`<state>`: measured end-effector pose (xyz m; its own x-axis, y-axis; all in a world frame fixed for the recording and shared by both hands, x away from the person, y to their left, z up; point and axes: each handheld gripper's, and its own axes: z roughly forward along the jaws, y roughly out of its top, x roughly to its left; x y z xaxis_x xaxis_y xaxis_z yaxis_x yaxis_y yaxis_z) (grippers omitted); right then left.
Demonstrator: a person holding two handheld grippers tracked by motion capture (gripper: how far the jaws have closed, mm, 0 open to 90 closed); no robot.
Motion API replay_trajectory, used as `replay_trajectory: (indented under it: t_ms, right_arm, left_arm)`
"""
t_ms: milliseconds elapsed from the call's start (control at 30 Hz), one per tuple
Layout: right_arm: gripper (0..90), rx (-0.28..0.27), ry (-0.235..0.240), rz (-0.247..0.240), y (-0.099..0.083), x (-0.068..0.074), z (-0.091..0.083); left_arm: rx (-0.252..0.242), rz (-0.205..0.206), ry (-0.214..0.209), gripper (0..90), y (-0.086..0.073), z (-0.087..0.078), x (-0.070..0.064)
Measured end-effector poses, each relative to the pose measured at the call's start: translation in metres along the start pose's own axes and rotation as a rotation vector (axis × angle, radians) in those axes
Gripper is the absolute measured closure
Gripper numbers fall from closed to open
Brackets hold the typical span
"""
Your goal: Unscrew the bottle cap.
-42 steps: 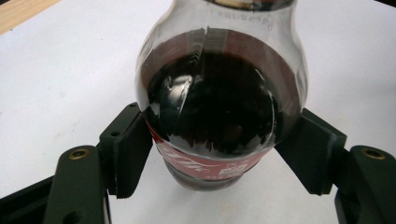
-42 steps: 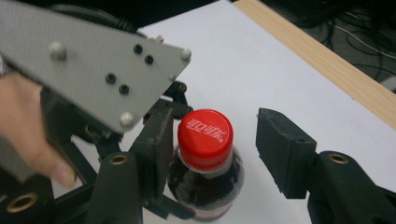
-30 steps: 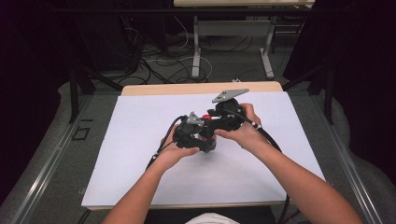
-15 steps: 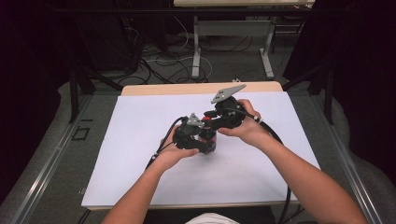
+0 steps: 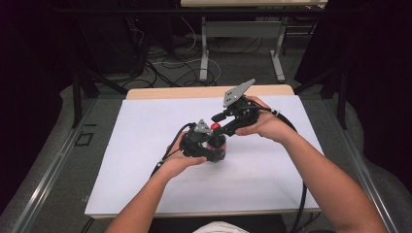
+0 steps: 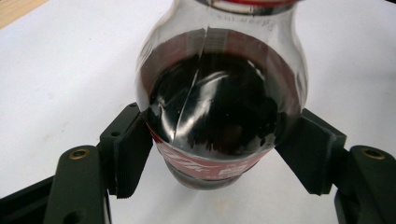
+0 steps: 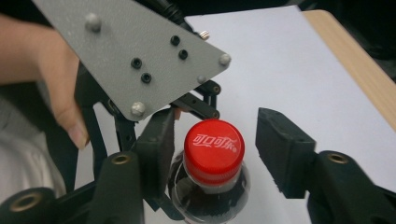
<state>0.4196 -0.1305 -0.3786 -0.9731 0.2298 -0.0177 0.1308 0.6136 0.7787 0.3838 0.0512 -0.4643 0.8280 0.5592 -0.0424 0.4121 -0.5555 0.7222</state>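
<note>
Gripping bottle (image 6: 219,116), left gripper (image 6: 219,154); cap (image 7: 214,149) apparently ungrasped.

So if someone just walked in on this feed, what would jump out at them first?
Probably the small cola bottle standing mid-table on the white sheet, dark drink inside, clamped at its body between the left gripper fingers. Next, its red cap, with the right gripper open around it from above, one finger close against the cap's side and the other standing clear.

Bottle (image 6: 219,93) glossy clear plastic; cap (image 7: 214,148) smooth; table cover (image 5: 145,126) matt.
</note>
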Motion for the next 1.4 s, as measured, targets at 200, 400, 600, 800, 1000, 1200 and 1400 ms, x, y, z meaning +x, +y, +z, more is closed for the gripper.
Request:
replay_trajectory:
  t_ms: [200,400,600,800,1000,1200,1400]
  right_arm:
    - [44.7,-0.015,-0.178,0.07,-0.003,0.02,-0.002]
    - [48.3,-0.03,-0.223,0.121,-0.007,0.032,0.004]
    - [53.0,-0.038,-0.239,0.13,-0.006,0.034,0.008]
    - [55.1,-0.032,-0.24,0.13,-0.005,0.031,0.012]
    - [60.3,-0.01,-0.197,0.088,-0.001,0.024,0.014]
    - [60.4,0.032,-0.066,-0.044,0.003,0.01,0.012]
    - [51.6,0.025,-0.023,-0.076,0.003,0.001,0.009]
  left_arm:
    - [-0.005,-0.025,0.014,30.8,0.0,-0.003,0.004]
    - [-0.009,-0.028,0.023,30.9,0.001,-0.001,0.003]
    - [0.007,-0.014,0.015,30.9,0.002,-0.001,0.002]
    - [0.006,-0.003,0.018,30.9,0.003,0.001,0.0]
    - [0.006,0.004,0.007,30.9,0.003,0.001,0.0]
    - [0.0,0.003,-0.005,31.0,0.003,0.001,-0.001]
    - [0.01,-0.005,0.004,30.9,0.003,-0.001,0.0]
